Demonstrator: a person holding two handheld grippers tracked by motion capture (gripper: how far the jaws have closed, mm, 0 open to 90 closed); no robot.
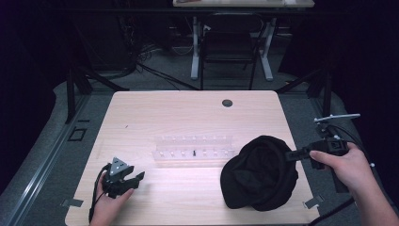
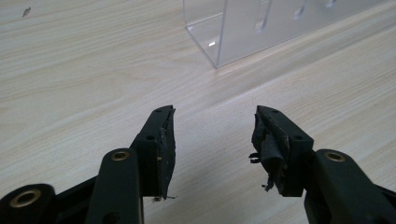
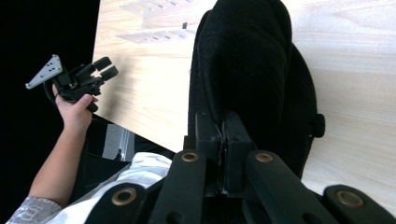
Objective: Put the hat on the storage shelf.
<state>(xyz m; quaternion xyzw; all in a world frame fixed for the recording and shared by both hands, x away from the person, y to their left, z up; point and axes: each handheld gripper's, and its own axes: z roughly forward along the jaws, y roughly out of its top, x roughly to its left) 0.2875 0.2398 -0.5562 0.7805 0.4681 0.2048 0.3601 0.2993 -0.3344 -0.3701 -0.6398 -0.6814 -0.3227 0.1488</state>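
Work in hand: handling of a black cap (image 1: 259, 173) on the table (image 1: 188, 113).
Right tongs (image 1: 290, 155): clamped together on the cap's edge, at its right side; cloth pinched between the pads in the right gripper view (image 3: 223, 154).
Cap position: lying at the table's right front, near the front edge; held edge raised, rest apparently on the wood.
Left tongs (image 1: 137, 178): apart, nothing between them; at the table's left front, well apart from the cap.
Rack (image 1: 194, 149): clear plastic, mid-table, just left of the cap; pegs bare, as far as visible.
Done: grip secured.
Left: probably carrying the cap to its place, likely the rack; no placement made yet.
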